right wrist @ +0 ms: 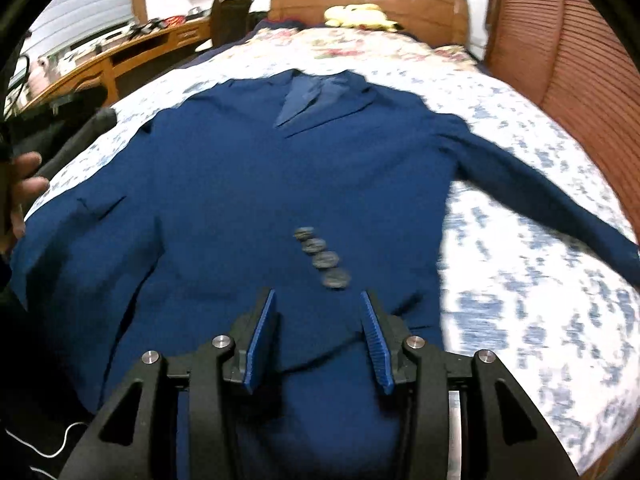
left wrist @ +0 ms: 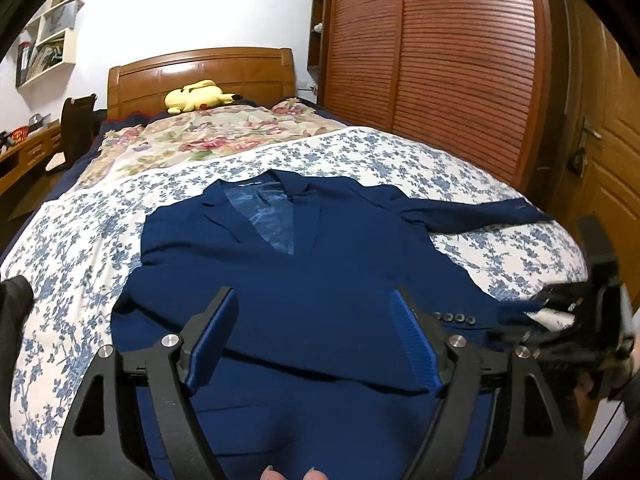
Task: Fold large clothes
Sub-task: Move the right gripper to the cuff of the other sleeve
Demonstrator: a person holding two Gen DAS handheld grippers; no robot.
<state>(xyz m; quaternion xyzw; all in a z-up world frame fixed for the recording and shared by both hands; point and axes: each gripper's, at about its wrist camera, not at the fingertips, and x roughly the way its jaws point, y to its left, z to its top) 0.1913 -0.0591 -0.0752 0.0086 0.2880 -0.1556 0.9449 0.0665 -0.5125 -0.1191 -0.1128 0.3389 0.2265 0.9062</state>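
Blazer (left wrist: 304, 264) flat on bed (left wrist: 500, 184), cuff btns (right wrist: 322, 258) blurred in rt view only

Wooden bed (left wrist: 202, 68) against a white wall (left wrist: 192, 8), slatted brown wardrobe (left wrist: 432, 72) on one side, shelves (left wrist: 48, 44) and table (right wrist: 132, 46) on the other.

The left tool (left wrist: 312, 304) points forward with its two blue-padded fingers (left wrist: 212, 340) spread wide apart and nothing between them. The right tool (right wrist: 318, 308) also has its fingers (right wrist: 262, 336) parted, with a clear gap and nothing gripped. In the left wrist view the right tool appears at the right edge, blurred. In the right wrist view the left hand (right wrist: 24, 192) shows at the left edge, fingers curled around its handle.
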